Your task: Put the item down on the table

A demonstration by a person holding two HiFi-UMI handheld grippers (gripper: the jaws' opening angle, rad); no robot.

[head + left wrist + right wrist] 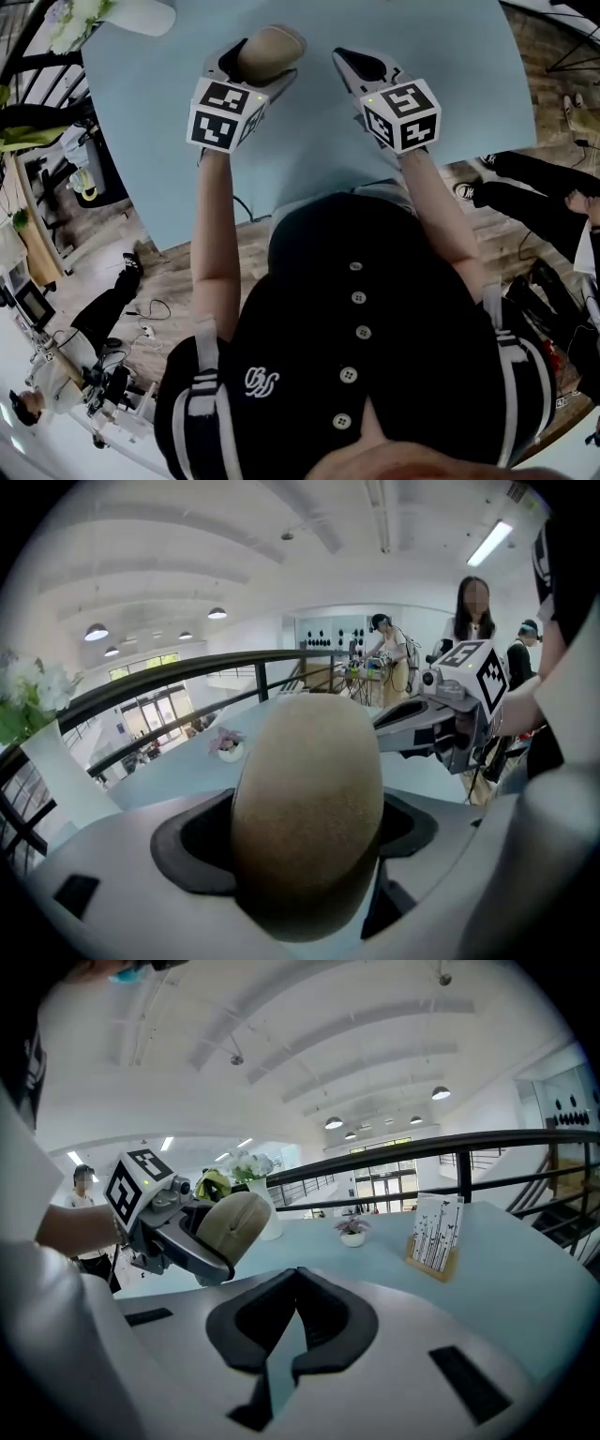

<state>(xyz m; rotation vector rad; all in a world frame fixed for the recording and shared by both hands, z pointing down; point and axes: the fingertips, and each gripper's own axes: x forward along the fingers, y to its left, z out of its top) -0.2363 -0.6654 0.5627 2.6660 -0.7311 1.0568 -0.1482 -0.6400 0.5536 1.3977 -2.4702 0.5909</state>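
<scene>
- Left tongs (263,62) clamped on tan egg-shaped item (307,808), held over the light-blue counter (309,141), well in from its near edge.
- Right tongs (295,1321) together, empty.
- Item looked not yet down; lowering and release were left.

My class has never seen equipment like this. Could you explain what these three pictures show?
A person stands at a pale blue table, holding a two-jaw tool in each hand. One picture looks down from a camera on their head. The other two come from cameras riding on the tools. The left gripper has its jaws closed on a tan, egg-shaped item over the table. The right gripper has its jaws shut with nothing between them. On the table stand a small potted plant and a card stand.
</scene>
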